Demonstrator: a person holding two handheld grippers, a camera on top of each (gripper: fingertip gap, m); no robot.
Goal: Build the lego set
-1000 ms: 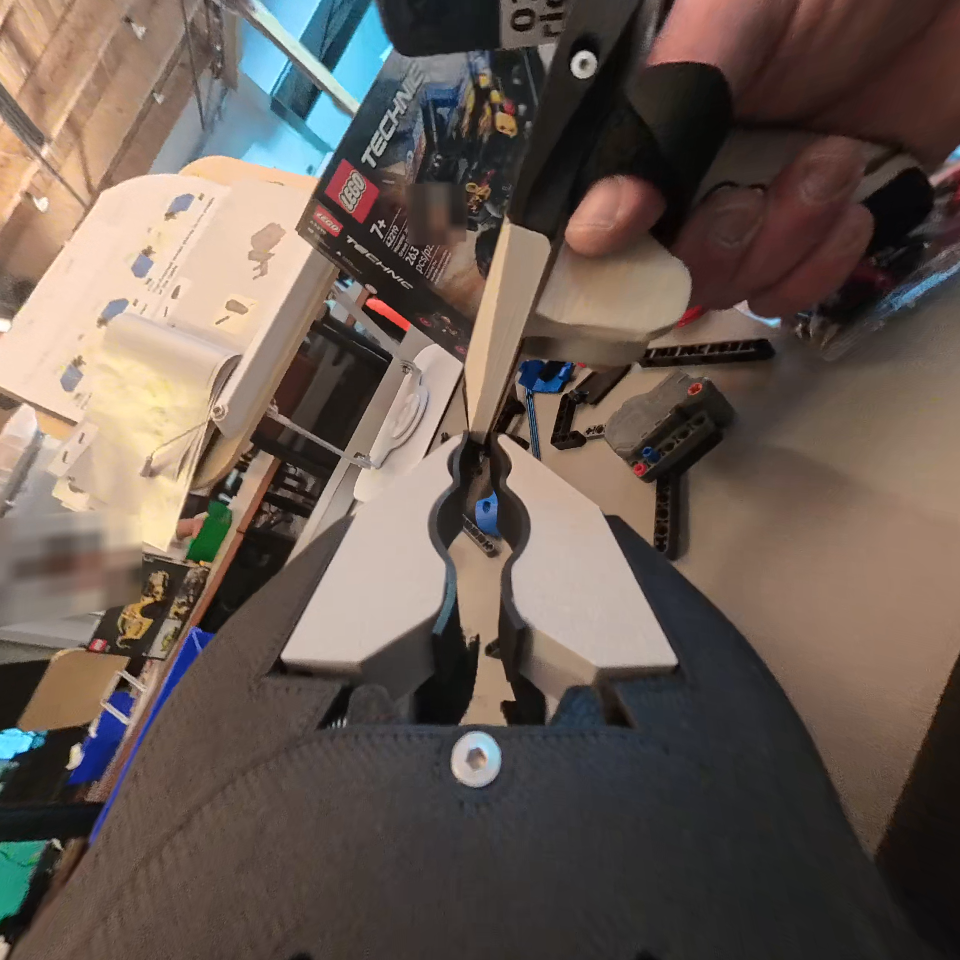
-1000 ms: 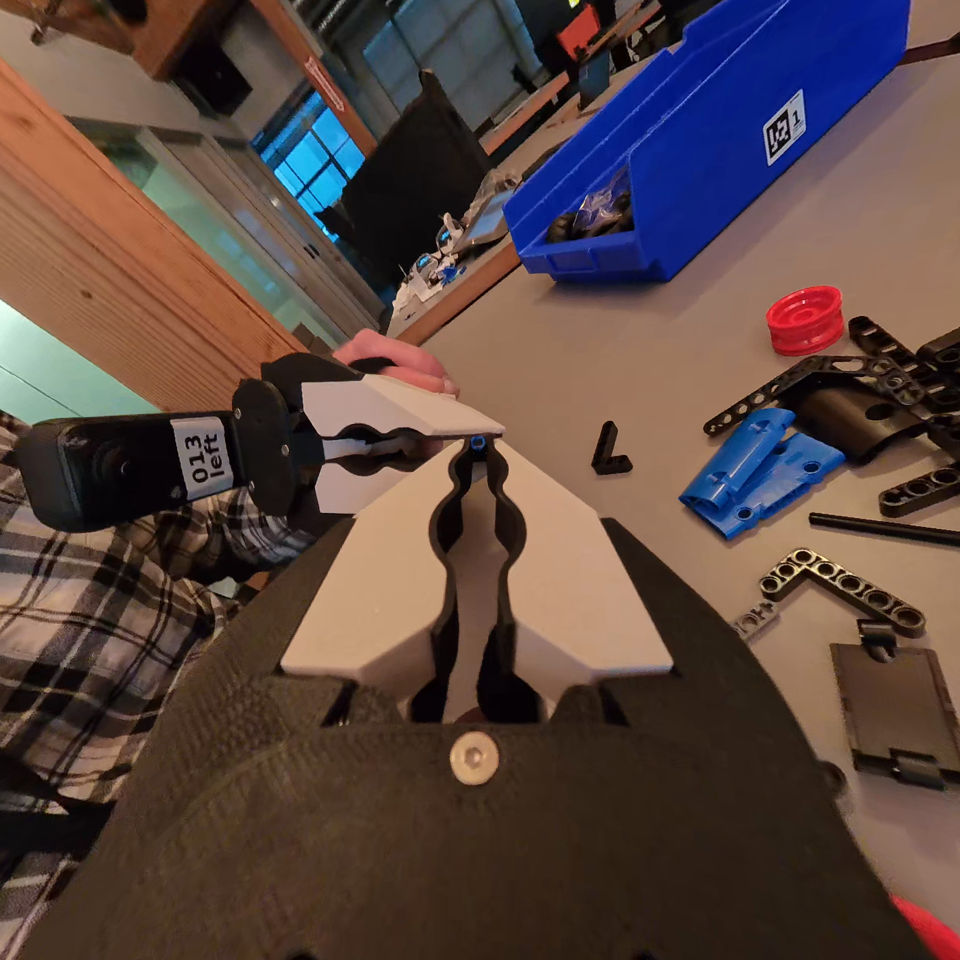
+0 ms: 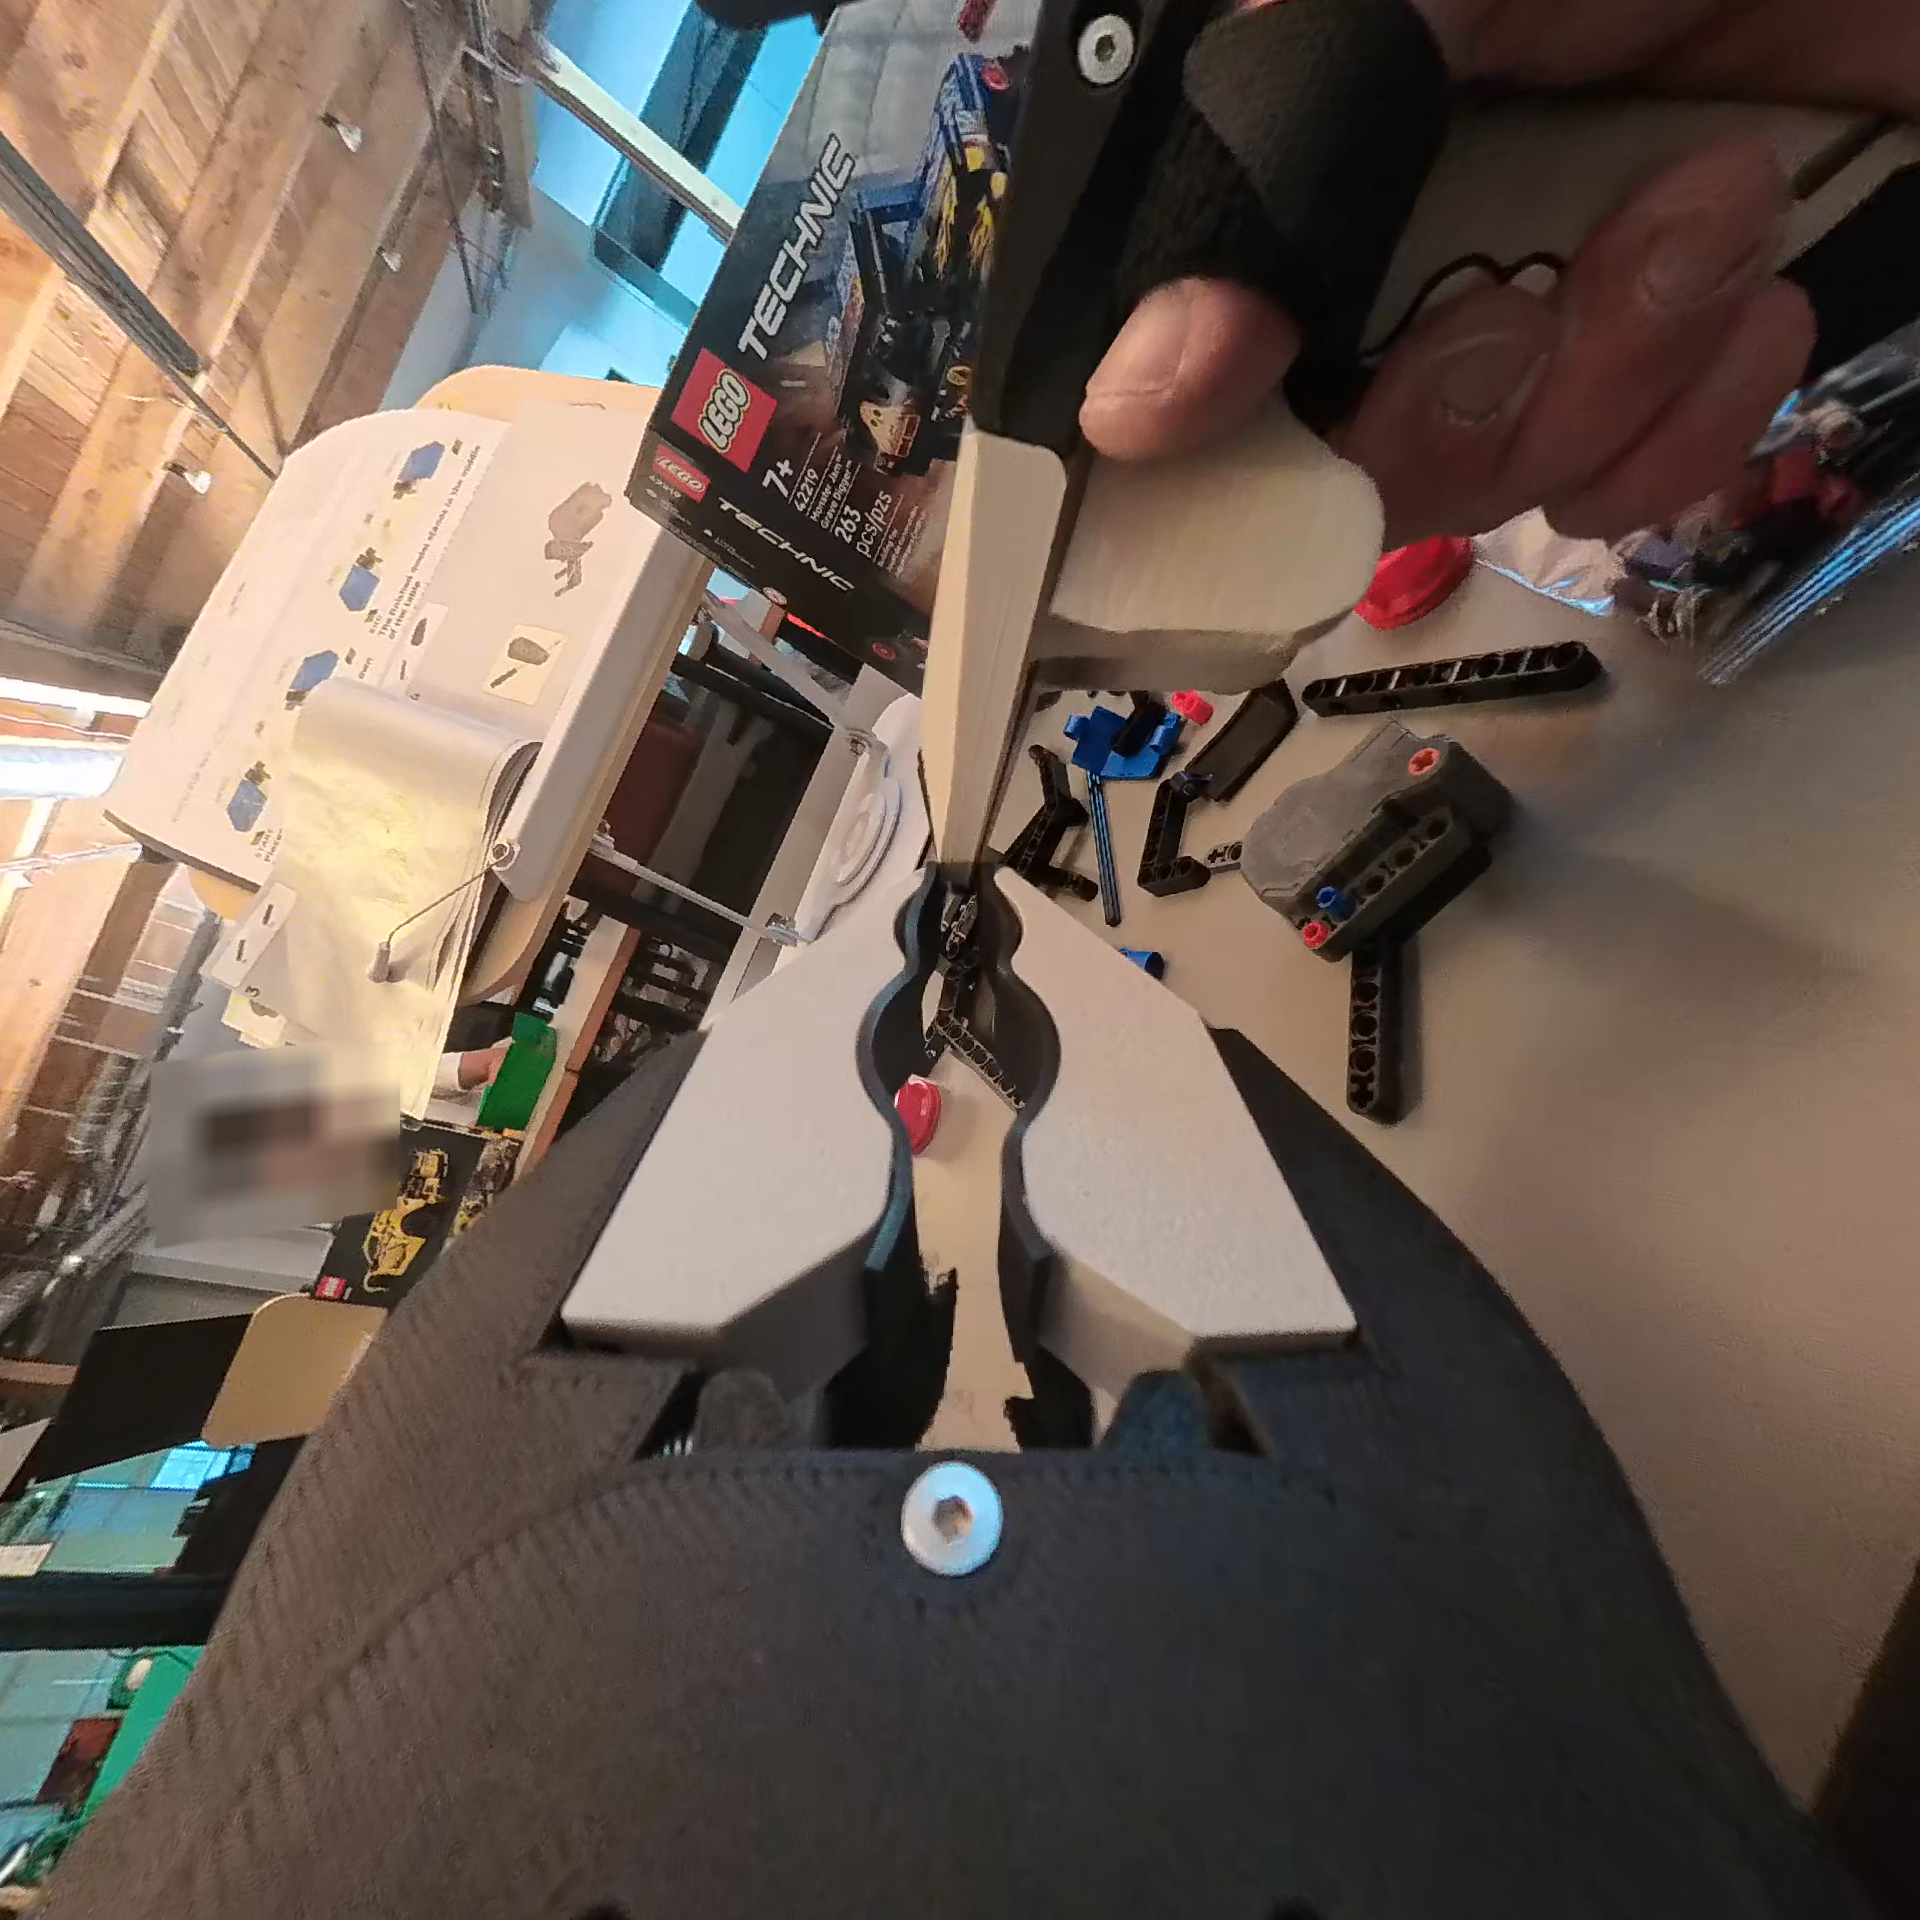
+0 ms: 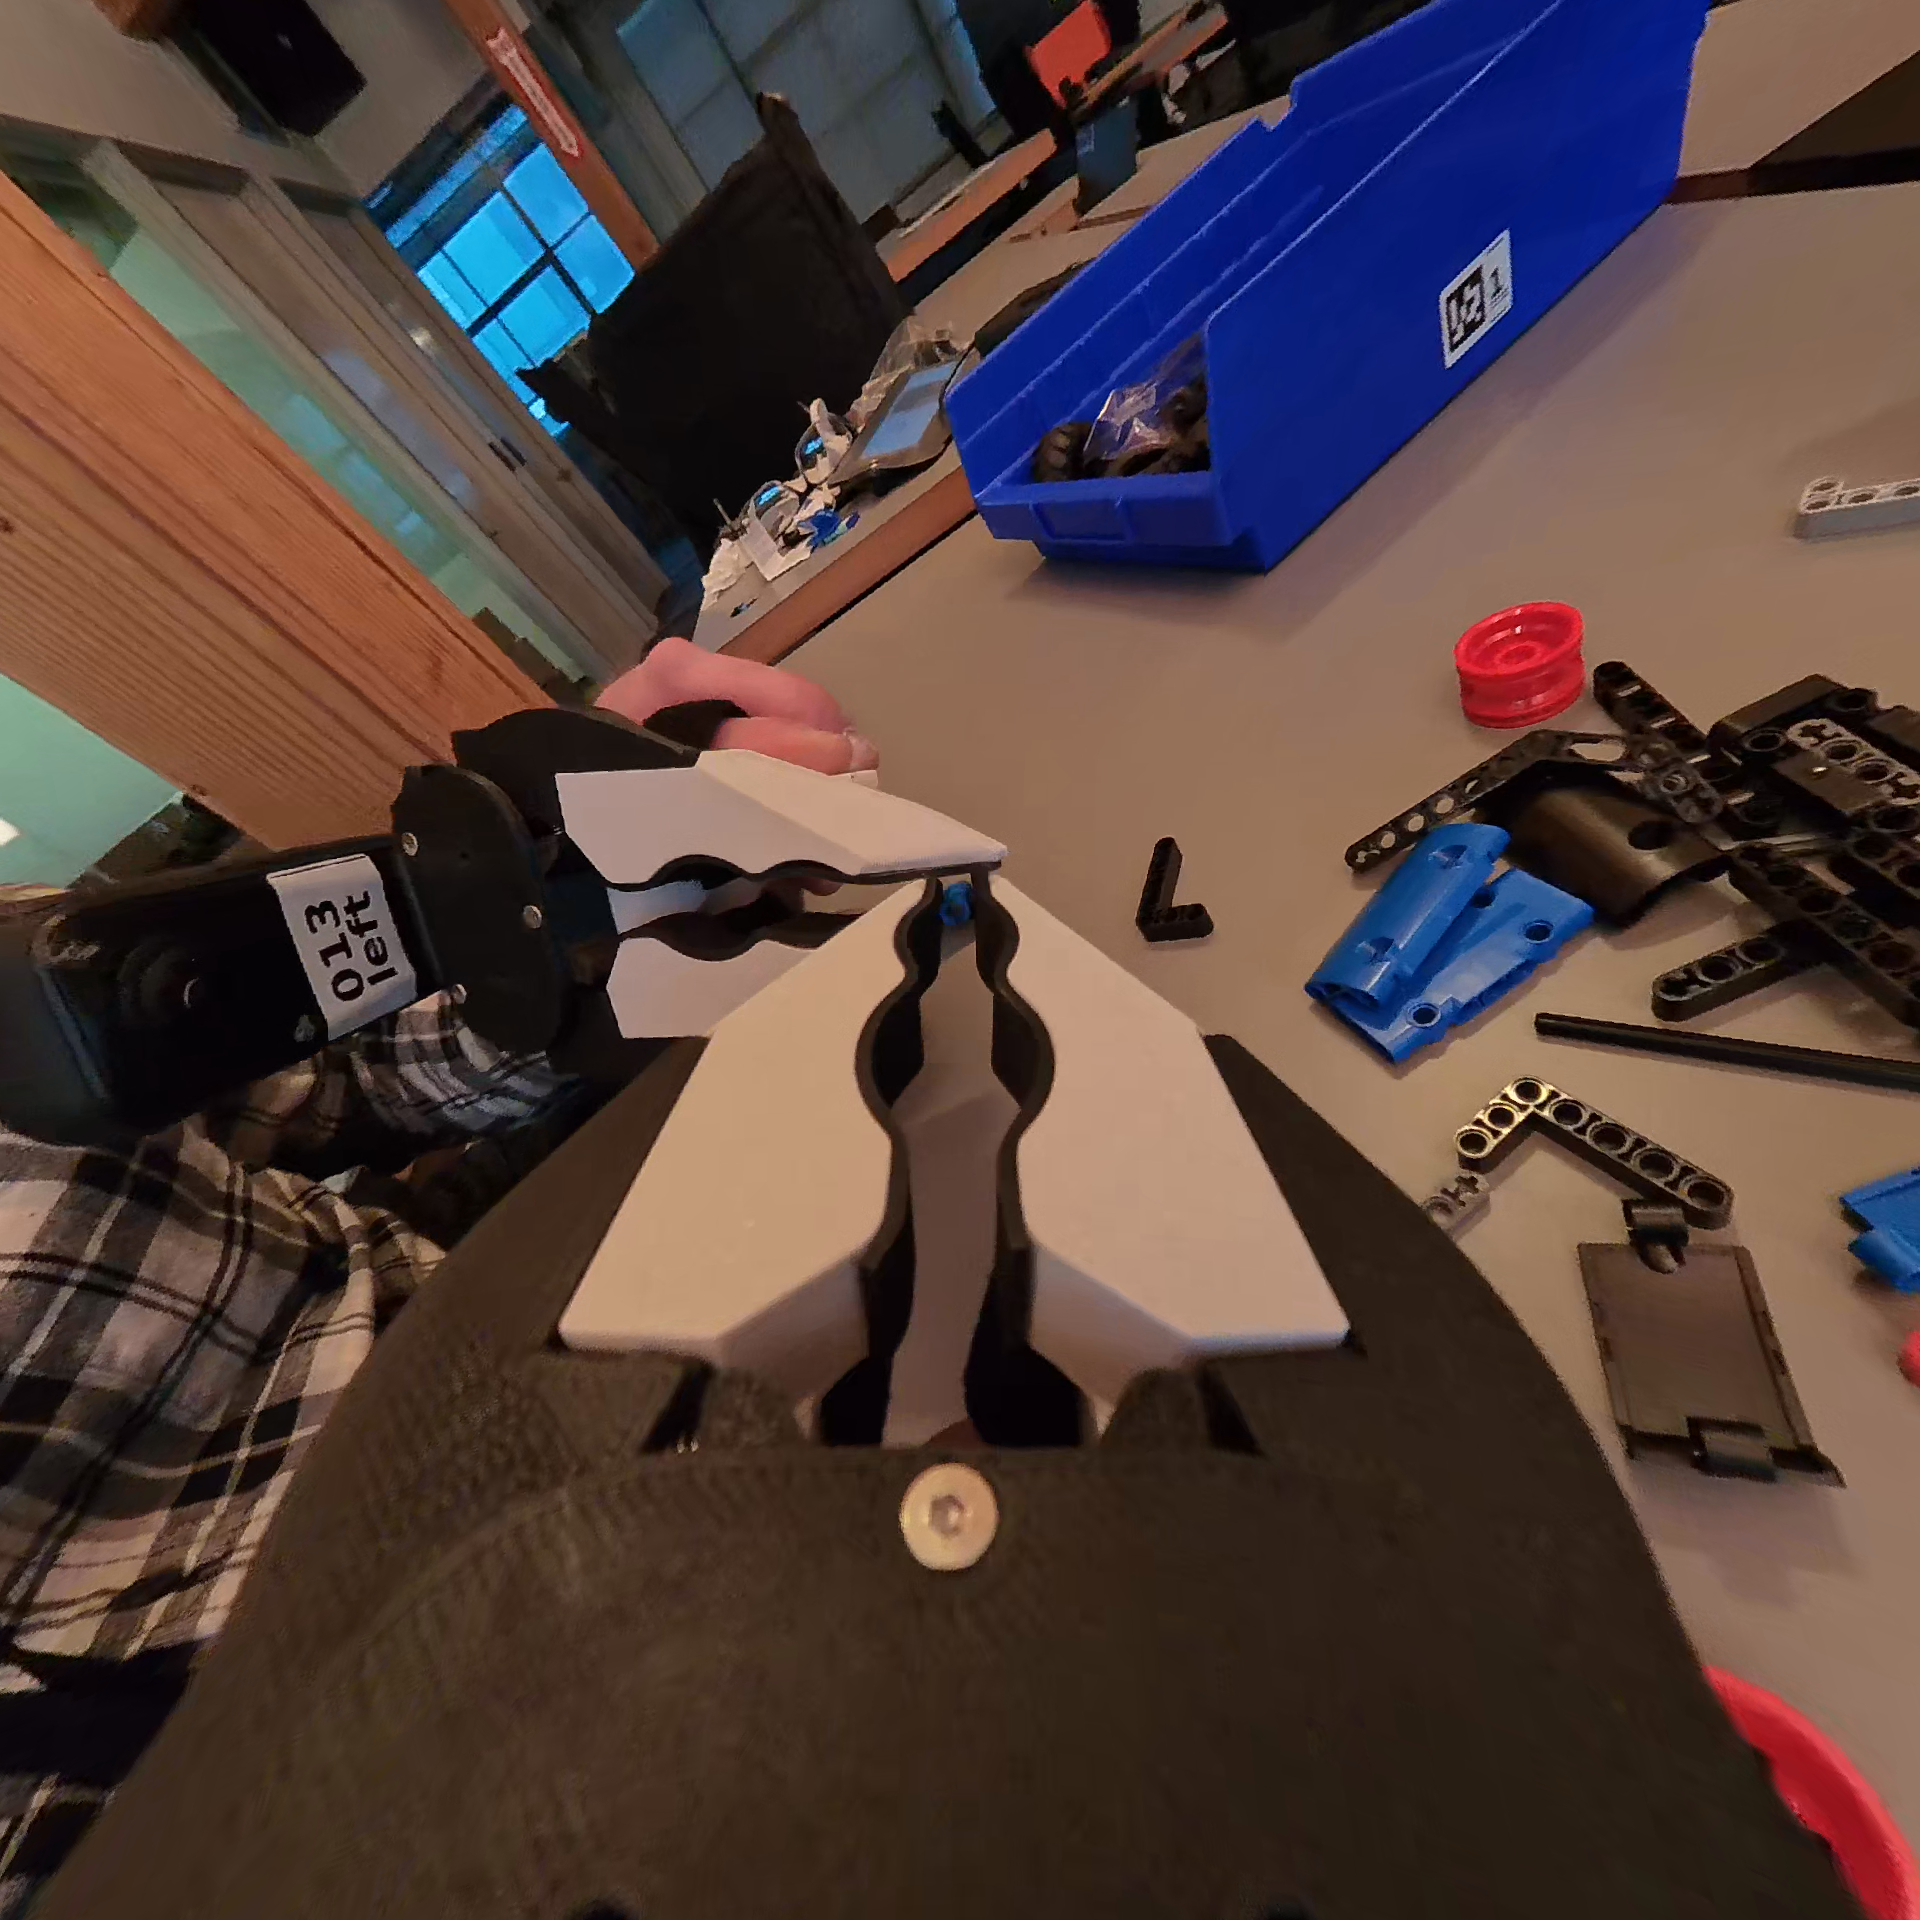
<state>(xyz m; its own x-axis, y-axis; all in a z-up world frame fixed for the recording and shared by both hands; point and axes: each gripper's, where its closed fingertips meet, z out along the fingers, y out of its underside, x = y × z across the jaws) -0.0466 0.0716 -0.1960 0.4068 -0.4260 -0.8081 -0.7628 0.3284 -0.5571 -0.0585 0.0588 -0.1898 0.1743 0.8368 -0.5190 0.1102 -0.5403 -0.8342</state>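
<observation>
Pinching a tiny blue plastic connector pin (image 4: 954, 906) at its very tips, the right gripper (image 4: 961, 899) is meeting the left gripper (image 4: 977, 864) nose to nose above the grey table (image 4: 1195, 665). The right jaws are standing narrow, closed on the pin alone. The left gripper's jaws are nearly together at the tip; something small and dark is sitting there in the left wrist view, but I cannot tell whether they are clamping it.

The pin is looking light, stiff and slick, so it is likely to twist or pop out if squeezed off-centre; holding it across its middle collar, with one end left free for insertion, is probably the safest grip.

Farther out, loose pieces are lying scattered: a small black L-shaped beam (image 4: 1172, 900), two blue curved panels (image 4: 1444, 935), a red wheel hub (image 4: 1519, 663) and a blue plastic bin (image 4: 1351, 343) beyond them. In the left wrist view a grey motor block (image 3: 1371, 831) is resting near the printed set box (image 3: 831, 416).

Compared with a second ago, the two grippers are sitting at the same meeting point, with the pin held as before; the left wrist view is now showing a black beam and red piece behind its jaws where a blue piece showed earlier.
</observation>
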